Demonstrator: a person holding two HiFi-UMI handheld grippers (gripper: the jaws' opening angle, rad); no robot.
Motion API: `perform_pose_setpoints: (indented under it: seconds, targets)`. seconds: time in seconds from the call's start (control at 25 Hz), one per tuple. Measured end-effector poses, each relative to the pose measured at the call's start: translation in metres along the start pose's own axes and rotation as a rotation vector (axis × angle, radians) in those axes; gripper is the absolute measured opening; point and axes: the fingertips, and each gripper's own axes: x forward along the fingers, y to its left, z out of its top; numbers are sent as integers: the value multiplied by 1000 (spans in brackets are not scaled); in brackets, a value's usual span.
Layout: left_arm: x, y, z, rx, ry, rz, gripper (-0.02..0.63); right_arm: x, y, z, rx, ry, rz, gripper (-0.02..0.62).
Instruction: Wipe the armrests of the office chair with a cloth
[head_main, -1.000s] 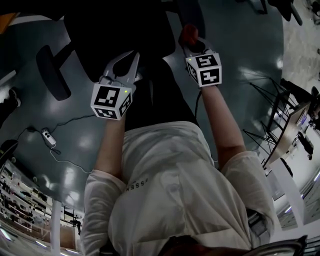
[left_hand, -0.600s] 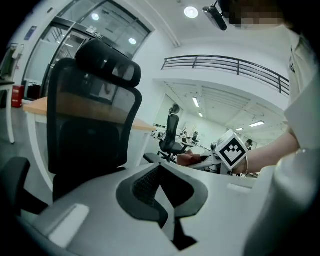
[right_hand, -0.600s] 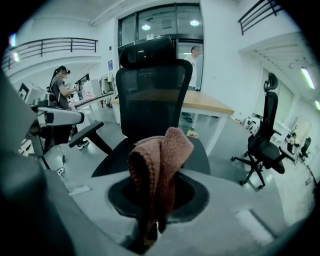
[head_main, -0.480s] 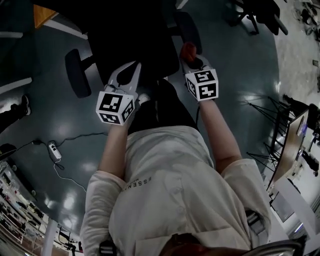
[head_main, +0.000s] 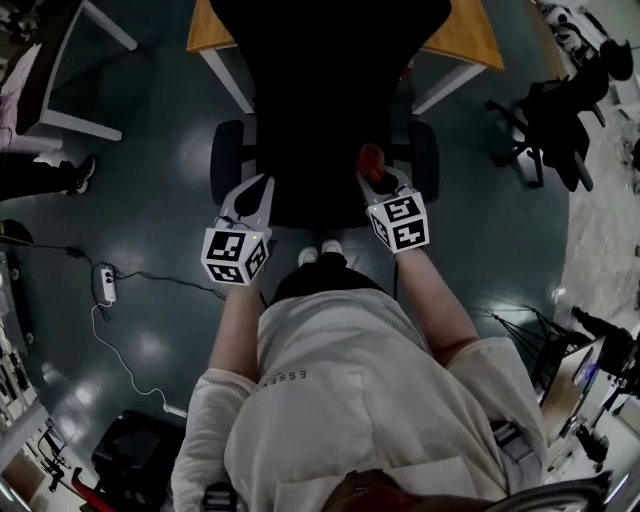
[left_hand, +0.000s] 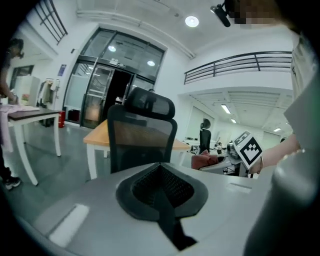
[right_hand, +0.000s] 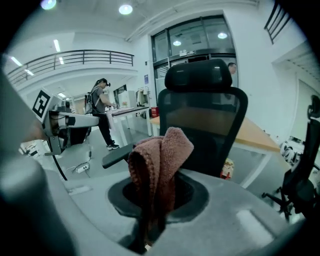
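The black office chair (head_main: 320, 110) stands right in front of me, its mesh back (right_hand: 202, 115) facing both gripper views. Its left armrest (head_main: 228, 160) and right armrest (head_main: 425, 160) stick out on either side of the seat. My right gripper (head_main: 374, 172) is shut on a reddish-brown cloth (right_hand: 159, 160) that stands folded out of the jaws, just inside the right armrest. Over the seat's front left, my left gripper (head_main: 260, 187) is shut with nothing in it. In the left gripper view the chair back (left_hand: 142, 137) fills the middle.
A wooden-topped table (head_main: 470, 40) stands behind the chair. Another black chair (head_main: 555, 130) is at the right and a white table (head_main: 60, 70) at the left. A power strip with cable (head_main: 105, 285) lies on the floor. A person (right_hand: 102, 112) stands by far desks.
The view has swung so the chair now sits centred in front of me, with both armrests showing. Both grippers keep their pose; the cloth stays in the right one.
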Motion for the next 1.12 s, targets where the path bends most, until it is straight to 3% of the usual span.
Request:
perform_pose_setpoints:
  seconds: [0.24, 0.4, 0.52, 0.76, 1.12]
  targets:
    - [-40, 69, -7, -88, -35, 181, 17, 63, 50, 37, -105, 19, 166, 52]
    - [-73, 119, -21, -140, -34, 240, 17, 112, 94, 47, -158, 68, 204, 52]
    - [-88, 166, -30, -163, -19, 248, 17, 151, 118, 57, -168, 94, 181, 52]
    - [-70, 253, -48, -146, 78, 124, 17, 233, 144, 85, -132, 124, 87, 52]
    - [-1, 295, -63, -113, 186, -145, 17, 313, 136, 93, -105, 194, -45, 52]
